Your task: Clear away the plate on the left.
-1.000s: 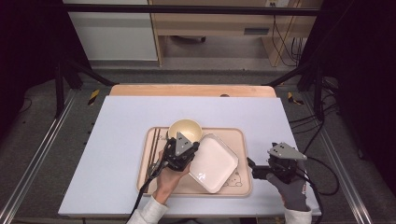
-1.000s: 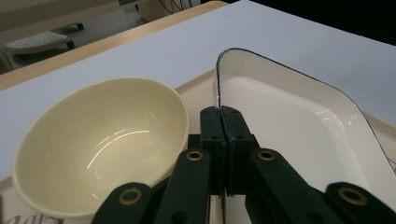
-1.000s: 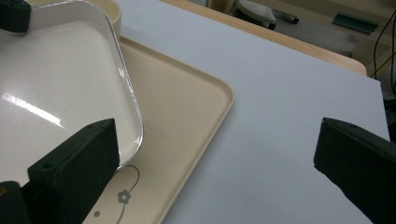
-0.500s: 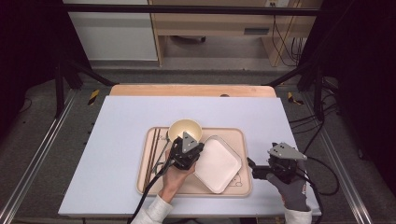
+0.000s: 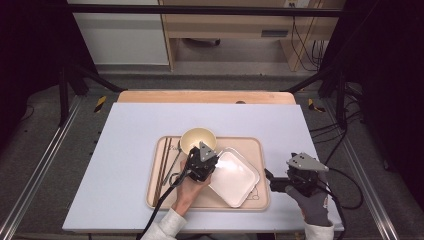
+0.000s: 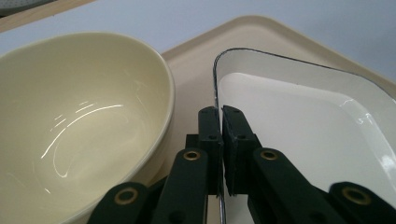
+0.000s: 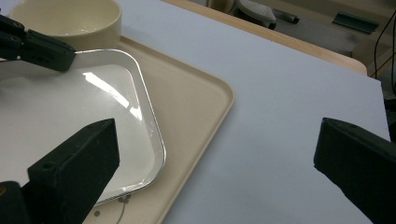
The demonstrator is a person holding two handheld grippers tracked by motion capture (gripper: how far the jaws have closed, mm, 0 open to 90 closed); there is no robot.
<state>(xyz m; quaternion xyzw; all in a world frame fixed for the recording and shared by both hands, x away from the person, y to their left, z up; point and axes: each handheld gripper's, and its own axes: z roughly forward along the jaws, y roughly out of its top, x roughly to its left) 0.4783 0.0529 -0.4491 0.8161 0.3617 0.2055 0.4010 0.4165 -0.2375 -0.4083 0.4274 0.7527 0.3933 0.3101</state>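
A beige tray (image 5: pixel 252 150) holds a cream bowl (image 5: pixel 196 139) and a white square dish (image 5: pixel 235 177) with a thin dark rim. My left gripper (image 5: pixel 212 160) is between them, shut on the dish's left rim. In the left gripper view the rim (image 6: pixel 216 79) runs straight into the closed left gripper (image 6: pixel 220 114), with the bowl (image 6: pixel 84 121) close on the left. My right gripper (image 5: pixel 268 181) rests on the table just right of the tray. It is open, and the right gripper (image 7: pixel 215 144) has nothing between its jaws; the dish (image 7: pixel 70 107) lies ahead to its left.
Dark chopsticks (image 5: pixel 164 162) and a spoon (image 5: pixel 176 160) lie along the tray's left side. The pale table top (image 5: pixel 130 150) extends left and behind the tray. A wooden strip (image 5: pixel 205 96) runs along its far edge.
My left gripper has shifted to the right beside the bowl, and the white dish has slid slightly right with it. The right gripper has stayed in place.
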